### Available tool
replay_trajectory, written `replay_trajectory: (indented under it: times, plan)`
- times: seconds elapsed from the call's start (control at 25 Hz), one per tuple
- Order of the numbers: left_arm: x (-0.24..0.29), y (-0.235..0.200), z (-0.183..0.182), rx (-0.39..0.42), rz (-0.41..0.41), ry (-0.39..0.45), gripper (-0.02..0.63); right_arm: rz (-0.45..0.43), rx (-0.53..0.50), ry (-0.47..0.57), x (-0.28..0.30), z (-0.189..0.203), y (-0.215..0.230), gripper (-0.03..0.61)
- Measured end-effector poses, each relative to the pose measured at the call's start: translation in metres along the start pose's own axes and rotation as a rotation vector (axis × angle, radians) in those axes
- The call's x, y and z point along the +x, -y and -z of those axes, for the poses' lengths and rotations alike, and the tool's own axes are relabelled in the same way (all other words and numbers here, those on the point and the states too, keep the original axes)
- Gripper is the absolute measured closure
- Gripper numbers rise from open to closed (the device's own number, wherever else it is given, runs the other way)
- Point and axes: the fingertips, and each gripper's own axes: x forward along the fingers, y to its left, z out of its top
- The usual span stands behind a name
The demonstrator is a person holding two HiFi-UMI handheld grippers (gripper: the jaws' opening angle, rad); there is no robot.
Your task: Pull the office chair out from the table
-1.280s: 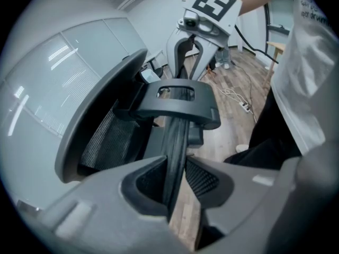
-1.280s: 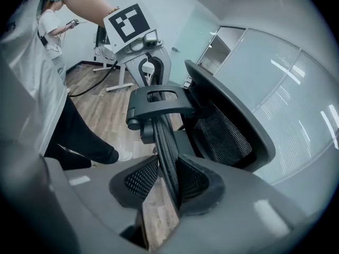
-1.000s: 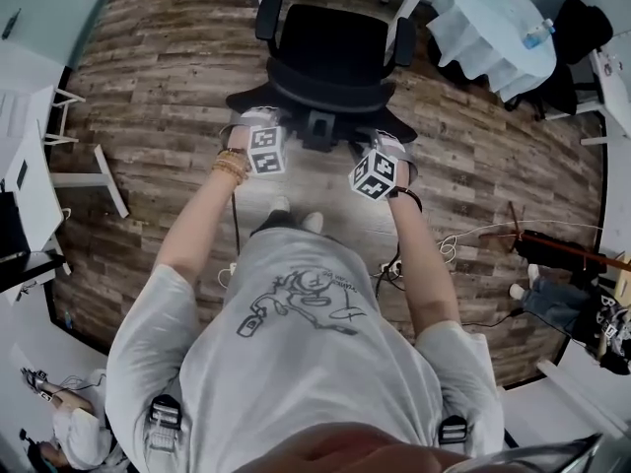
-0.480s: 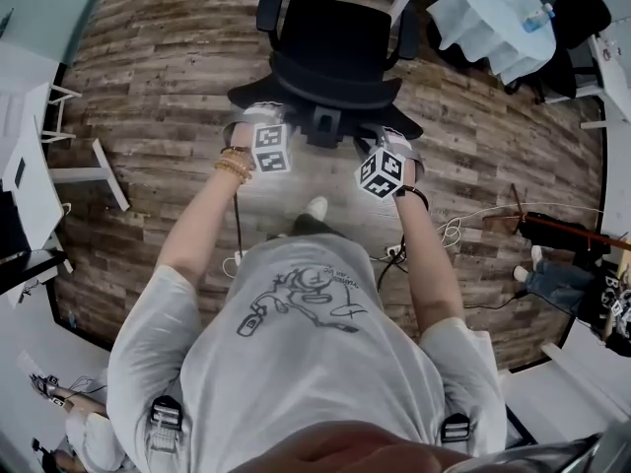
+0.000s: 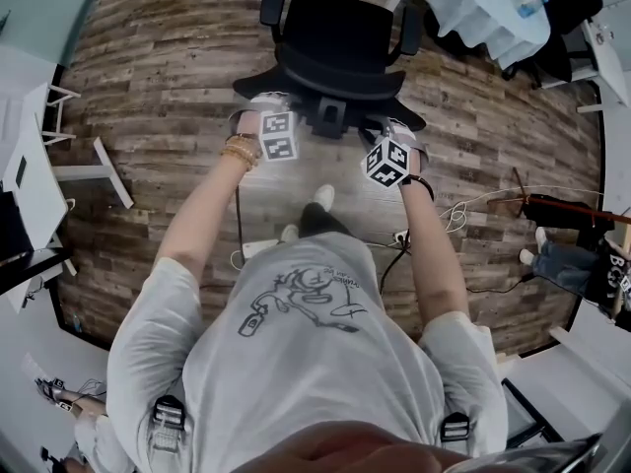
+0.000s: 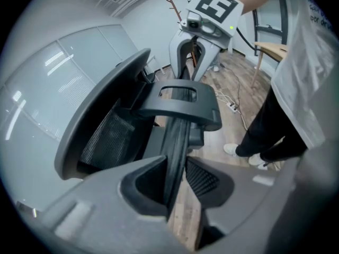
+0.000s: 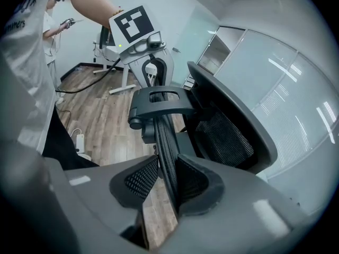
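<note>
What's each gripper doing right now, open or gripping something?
Left gripper: closed on the chair backrest, at its top edge.
Right gripper: closed on the same top edge, on the other side.

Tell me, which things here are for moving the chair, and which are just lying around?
For the job:
office chair
left hand-held gripper, shut on the chair's back
right hand-held gripper, shut on it too

Just lying about:
round covered table
bottle on it
cables
</note>
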Motion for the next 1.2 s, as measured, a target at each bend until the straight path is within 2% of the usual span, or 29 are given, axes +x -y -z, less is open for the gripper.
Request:
replay_trajectory:
  times: [0.6,1.2]
  plan:
    - [-0.051,0.092,0.019,0.029,0.003,0.017,0.506,0.003,0.026,-0.022,-0.040,-0.021,-0.100,0.462]
    - [-0.086,0.177,0.014,0.028,-0.006,0.028,0.508,0.007,0.031,-0.023,-0.080,-0.019,-0.176,0.457]
